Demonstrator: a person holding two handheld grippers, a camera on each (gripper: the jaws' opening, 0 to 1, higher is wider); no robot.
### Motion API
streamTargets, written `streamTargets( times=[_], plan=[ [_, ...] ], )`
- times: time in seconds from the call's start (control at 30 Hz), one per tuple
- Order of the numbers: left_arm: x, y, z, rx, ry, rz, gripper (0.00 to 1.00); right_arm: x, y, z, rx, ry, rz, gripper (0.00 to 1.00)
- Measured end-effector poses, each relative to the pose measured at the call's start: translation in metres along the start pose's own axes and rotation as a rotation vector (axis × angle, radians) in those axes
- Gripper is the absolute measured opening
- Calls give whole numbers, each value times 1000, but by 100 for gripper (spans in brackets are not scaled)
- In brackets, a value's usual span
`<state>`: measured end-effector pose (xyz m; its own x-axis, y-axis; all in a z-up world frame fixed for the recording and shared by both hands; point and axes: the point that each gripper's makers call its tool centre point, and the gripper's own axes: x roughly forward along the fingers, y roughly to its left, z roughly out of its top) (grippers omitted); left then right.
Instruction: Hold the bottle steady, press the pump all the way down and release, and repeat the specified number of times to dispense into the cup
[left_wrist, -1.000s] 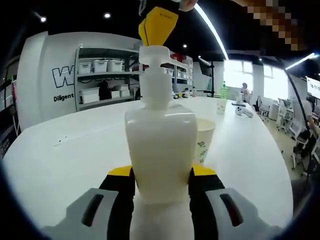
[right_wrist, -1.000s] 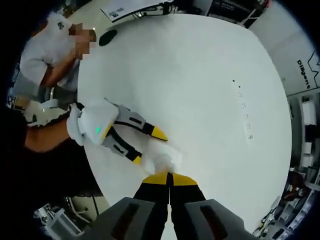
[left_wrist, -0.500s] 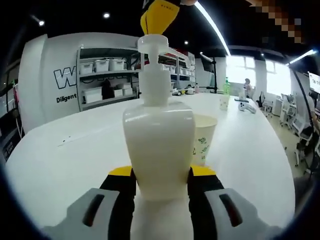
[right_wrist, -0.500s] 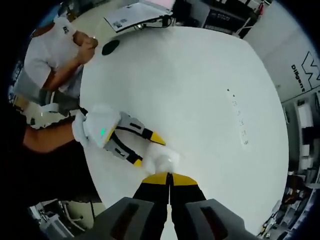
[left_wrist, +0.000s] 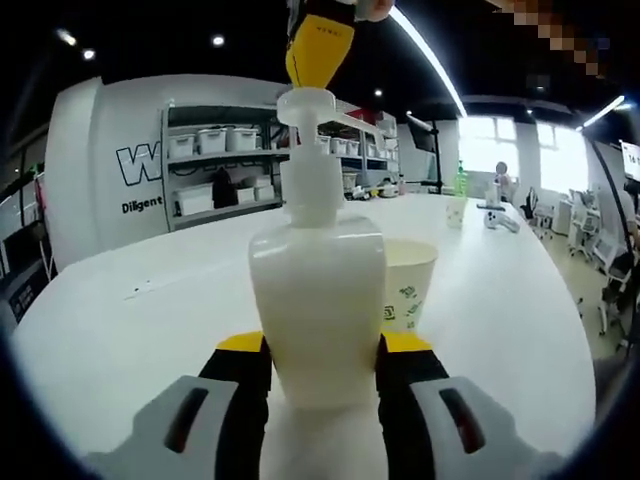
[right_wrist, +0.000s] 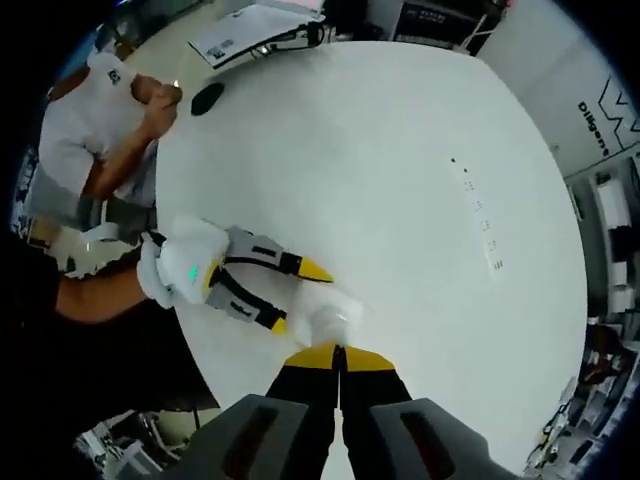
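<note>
Left gripper (left_wrist: 320, 365) clamps its yellow-tipped jaws on either side of the white pump bottle (left_wrist: 318, 300), which stands upright on the white table (left_wrist: 130, 330) with a paper cup (left_wrist: 408, 295) just behind it to the right. Right gripper (right_wrist: 339, 352), jaws pressed together with nothing between them, rests its yellow tips on the pump head (left_wrist: 306, 103) from above. Behind the table stands a shelf of storage bins (left_wrist: 215, 165).

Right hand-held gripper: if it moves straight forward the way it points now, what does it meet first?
The right hand-held gripper, jaws closed, points down at the pump head of the white bottle. It would most likely meet that pump head first; whether it already touches is unclear.
</note>
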<state>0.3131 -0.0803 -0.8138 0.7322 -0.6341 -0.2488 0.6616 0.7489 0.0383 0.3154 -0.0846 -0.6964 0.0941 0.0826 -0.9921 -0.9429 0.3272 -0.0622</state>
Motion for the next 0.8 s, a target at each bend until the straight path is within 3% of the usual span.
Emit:
streamTargets(
  times=[0.47,0.57,0.6,0.63,0.67,0.8],
  plan=[
    [4,0,6,-28,-50,-32,40,6,-5,-1,49,28,72,0],
    [4,-1,6,-32,-47,-35,40,12,-3,0,51,41,57,0],
    [5,-1,6,-33,-46,-33,40,9,-8,-5,62,84,0,0],
    [5,-1,7,-41,-47,-30,40,12,-5,2,5,59,21,0],
    [5,0,7,-46,-46,-26,40,6,-4,-3,14,81,-25,0],
    [4,-1,8,-38,-16,-12,40,7,-11,1,51,40,-11,0]
  ],
)
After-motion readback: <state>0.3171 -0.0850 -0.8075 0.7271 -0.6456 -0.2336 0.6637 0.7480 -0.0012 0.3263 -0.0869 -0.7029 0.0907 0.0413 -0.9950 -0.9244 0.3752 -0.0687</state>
